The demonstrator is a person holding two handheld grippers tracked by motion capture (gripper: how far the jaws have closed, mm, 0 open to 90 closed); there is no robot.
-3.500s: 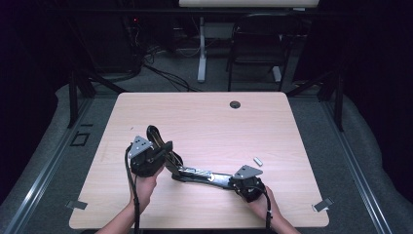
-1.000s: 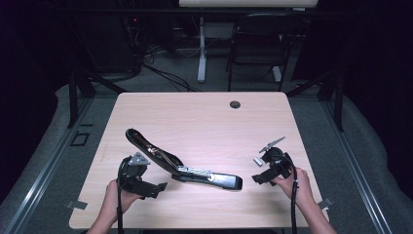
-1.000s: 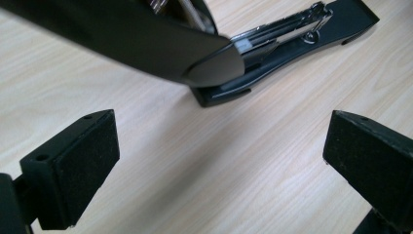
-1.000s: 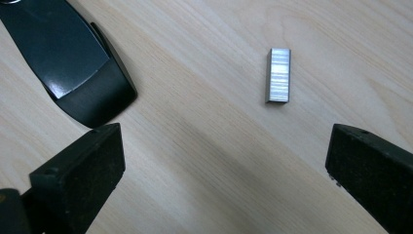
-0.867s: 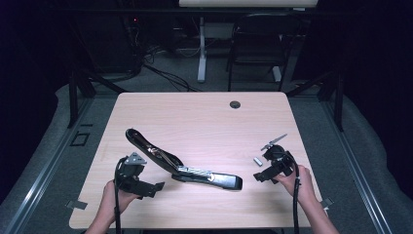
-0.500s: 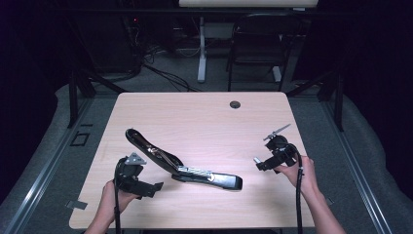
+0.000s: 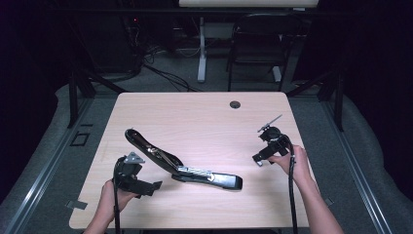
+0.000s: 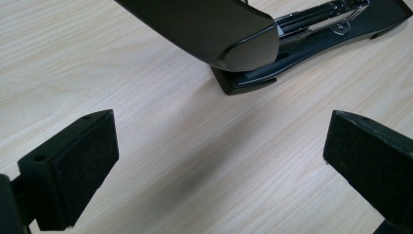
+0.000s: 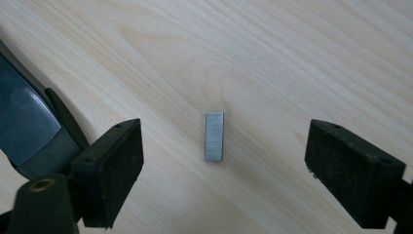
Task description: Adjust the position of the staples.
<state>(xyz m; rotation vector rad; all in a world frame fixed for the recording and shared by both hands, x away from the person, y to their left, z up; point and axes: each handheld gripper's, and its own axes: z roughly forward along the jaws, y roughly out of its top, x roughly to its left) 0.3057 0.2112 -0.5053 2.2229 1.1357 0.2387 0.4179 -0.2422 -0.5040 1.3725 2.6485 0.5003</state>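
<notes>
Stapler: black, swung open on the table; its base lies flat, pointing toward the right gripper, while the rounded top arm rises at a slant toward the left gripper. A silver staple channel shows along the base, and in the left gripper view the glossy arm end overhangs the base's heel.

Staples: a short grey-silver strip, rectangular and finely ribbed, lying flat on the pale wood to the right of the stapler and apart from it. In the right gripper view it sits between the two jaws, touching neither. In the high view it is too small to make out.

Left gripper: held low just left of the stapler's raised arm, jaws spread wide with bare table between the pads; it holds nothing.

Right gripper: well right of the stapler's base, tilted down toward the table, jaws spread wide after having just been opening a little further, the strip between them but not pressed by either pad.

Table: light wood grain, with a dark round grommet at the far edge, well beyond the stapler.
</notes>
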